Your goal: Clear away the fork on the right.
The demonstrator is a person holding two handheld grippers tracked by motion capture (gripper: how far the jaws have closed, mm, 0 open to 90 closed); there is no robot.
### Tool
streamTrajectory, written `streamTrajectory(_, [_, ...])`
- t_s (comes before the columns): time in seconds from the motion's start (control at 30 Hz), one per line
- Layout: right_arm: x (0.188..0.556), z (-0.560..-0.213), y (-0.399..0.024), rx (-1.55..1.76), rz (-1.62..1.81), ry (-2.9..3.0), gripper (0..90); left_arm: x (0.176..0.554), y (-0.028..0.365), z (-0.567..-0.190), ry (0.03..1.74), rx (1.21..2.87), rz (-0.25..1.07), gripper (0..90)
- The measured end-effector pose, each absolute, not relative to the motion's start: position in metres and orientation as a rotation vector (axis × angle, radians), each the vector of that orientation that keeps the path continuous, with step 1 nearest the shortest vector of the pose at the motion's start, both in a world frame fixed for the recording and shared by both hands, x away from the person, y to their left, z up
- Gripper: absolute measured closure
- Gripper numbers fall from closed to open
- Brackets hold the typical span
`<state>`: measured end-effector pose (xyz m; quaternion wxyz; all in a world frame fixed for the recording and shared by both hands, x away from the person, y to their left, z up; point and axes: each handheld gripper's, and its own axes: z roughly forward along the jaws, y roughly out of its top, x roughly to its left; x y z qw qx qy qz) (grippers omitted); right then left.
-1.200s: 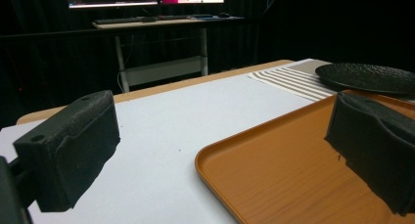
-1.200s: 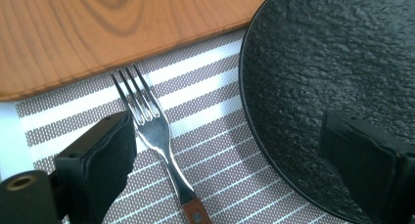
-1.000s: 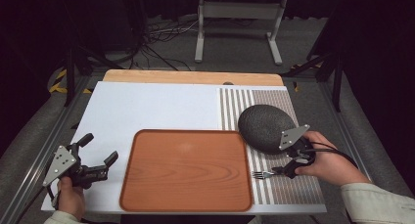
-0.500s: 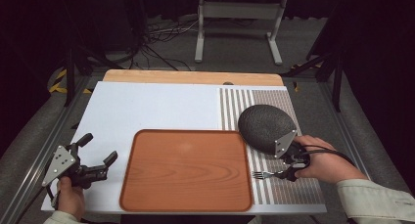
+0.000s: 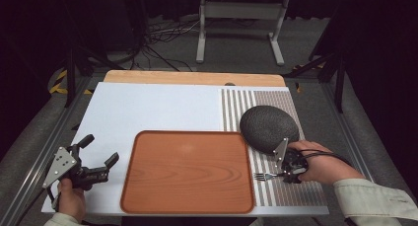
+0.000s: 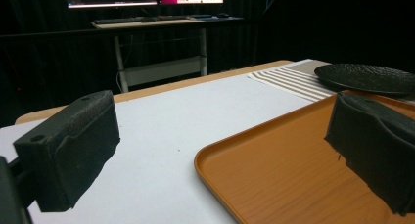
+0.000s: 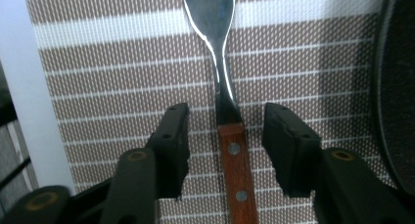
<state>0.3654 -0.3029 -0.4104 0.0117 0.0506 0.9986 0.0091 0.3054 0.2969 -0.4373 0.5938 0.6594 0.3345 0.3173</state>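
Dark floor, loose cables and a grey metal stand surround the table [image 5: 148, 112] in the high view; its white surface carries one wooden tray [image 5: 187, 169], one striped placemat [image 5: 236, 107], one dark textured plate [image 5: 268, 127] and one fork [image 5: 266, 176]. The fork lies on the placemat, just beside the tray's right edge and in front of the plate, tines toward the tray. The right gripper [image 5: 291, 170] sits low over the fork's handle end; the left gripper [image 5: 98, 157] is held off the tray's left side, well apart from every item. The tray is bare, so as a judgement the pickup is at its first step: nothing is lifted and placement remains to be done. The left gripper view shows its two black jaws spread wide with nothing between them, the orange tray [image 6: 293, 160] and white table surface [image 6: 195, 116] ahead, the plate [image 6: 367, 77] farther right. The right gripper view shows the fork [image 7: 230, 136], a steel head on a riveted wooden handle, lying flat on the placemat [image 7: 122, 62] between the two jaws. The jaws have just been closing, yet a gap remains on each side of the handle, so the pads are not pressing and the fork is not gripped. The plate rim [image 7: 396, 87] runs along the right edge.
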Motion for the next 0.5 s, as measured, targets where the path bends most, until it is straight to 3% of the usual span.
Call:
streamTrajectory(0.33, [0.3679,-0.4135,-0.2979,0.017,-0.139,3.120,76.1,0.3052,0.2966,-0.4375,0.775,1.538,0.733,0.2])
streamTrajectory(0.5, [0.3674,-0.4137,-0.2979,-0.028,-0.141,3.114,77.7,0.3052,0.2969,-0.4375,0.775,1.540,0.734,0.2])
